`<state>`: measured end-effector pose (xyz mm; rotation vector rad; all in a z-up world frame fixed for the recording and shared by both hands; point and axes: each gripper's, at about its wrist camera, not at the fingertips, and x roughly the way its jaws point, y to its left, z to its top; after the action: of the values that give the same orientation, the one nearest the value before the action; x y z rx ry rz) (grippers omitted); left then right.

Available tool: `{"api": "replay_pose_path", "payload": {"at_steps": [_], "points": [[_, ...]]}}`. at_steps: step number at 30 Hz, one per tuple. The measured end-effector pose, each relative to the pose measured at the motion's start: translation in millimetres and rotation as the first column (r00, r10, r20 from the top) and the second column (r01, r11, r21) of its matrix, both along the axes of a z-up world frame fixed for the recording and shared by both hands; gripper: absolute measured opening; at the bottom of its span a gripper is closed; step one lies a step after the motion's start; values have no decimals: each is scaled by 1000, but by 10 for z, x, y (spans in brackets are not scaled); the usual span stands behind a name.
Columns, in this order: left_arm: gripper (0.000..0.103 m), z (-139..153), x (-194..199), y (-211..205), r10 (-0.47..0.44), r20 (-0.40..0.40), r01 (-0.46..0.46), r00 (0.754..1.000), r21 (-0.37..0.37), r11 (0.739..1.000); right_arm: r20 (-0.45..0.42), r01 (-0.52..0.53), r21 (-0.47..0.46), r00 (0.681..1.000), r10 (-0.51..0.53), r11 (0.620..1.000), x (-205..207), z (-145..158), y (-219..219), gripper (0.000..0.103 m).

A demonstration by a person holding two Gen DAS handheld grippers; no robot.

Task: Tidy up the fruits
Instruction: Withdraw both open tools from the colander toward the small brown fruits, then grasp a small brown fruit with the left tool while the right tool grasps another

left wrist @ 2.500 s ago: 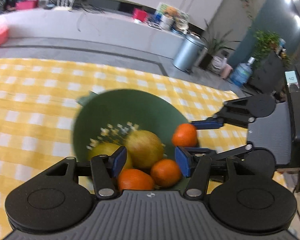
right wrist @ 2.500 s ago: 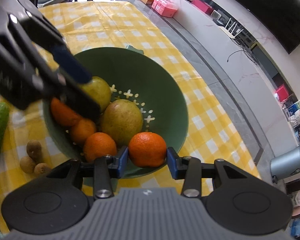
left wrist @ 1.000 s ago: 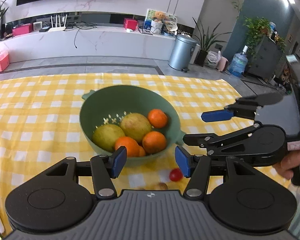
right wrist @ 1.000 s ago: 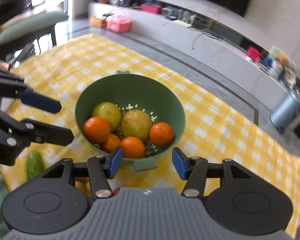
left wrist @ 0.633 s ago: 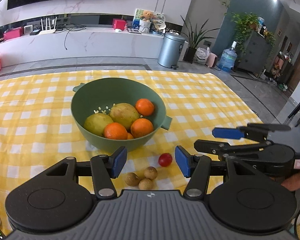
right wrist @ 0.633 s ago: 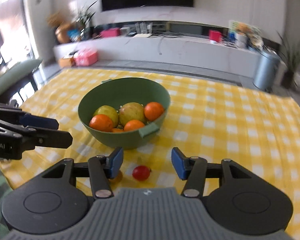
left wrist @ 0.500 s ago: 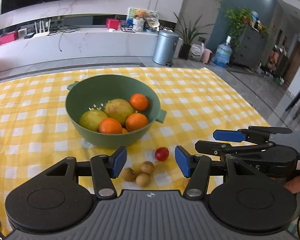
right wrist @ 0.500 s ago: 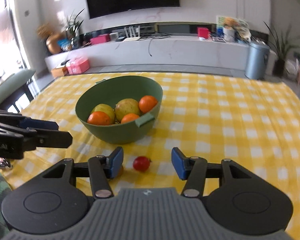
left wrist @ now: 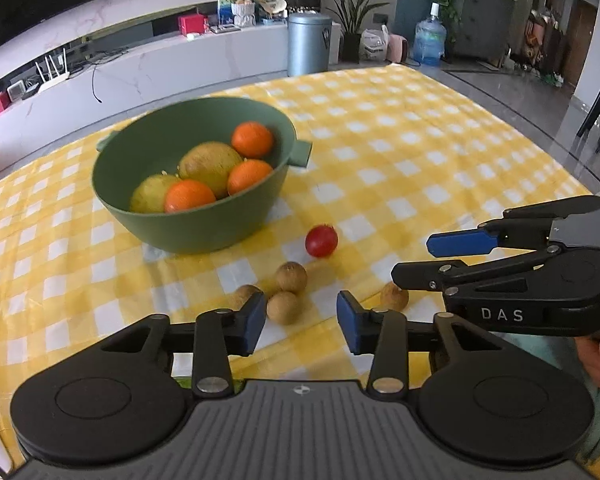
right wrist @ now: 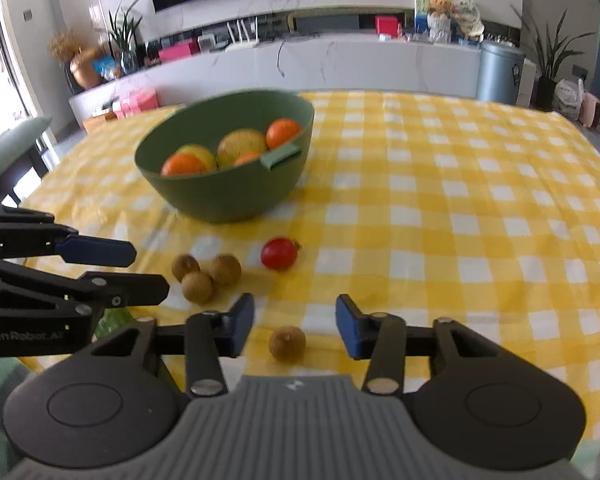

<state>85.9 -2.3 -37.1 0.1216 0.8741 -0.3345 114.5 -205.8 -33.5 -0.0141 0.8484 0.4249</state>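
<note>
With both grippers, left gripper (left wrist: 301,320) and right gripper (right wrist: 295,327), released and empty beside the green bowl (left wrist: 204,224), we judge the next pick is the lone brown fruit (right wrist: 287,343) nearest us, needing a lowered, centred grasp.

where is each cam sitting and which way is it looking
Left wrist: on the left tool, looking forward over the yellow checked table at the bowl; its own open fingers and the right tool show.
Right wrist: on the right tool, facing the same bowl; its own open fingers and the left tool show.
Shared: bowl, tomato, small brown fruits.
</note>
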Motion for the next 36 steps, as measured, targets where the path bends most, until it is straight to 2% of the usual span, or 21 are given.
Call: {"api": "replay_pose_path", "payload": {"at_steps": [6, 18, 28, 36], "points": [[42, -147, 68, 32, 12, -36, -13, 999, -9, 1000, -47, -8, -12, 999, 8, 1000, 67, -81, 24, 37], [41, -326, 209, 107, 81, -89, -85, 993, -41, 996, -136, -32, -14, 990, 30, 999, 174, -240, 88, 24], [41, -369, 268, 102, 100, -102, -106, 990, -62, 992, -157, -39, -36, 987, 33, 999, 196, -286, 134, 24], [27, -394, 302, 114, 120, -120, -129, 986, -78, 988, -156, -50, -42, 987, 43, 998, 193, -289, 151, 21]]}}
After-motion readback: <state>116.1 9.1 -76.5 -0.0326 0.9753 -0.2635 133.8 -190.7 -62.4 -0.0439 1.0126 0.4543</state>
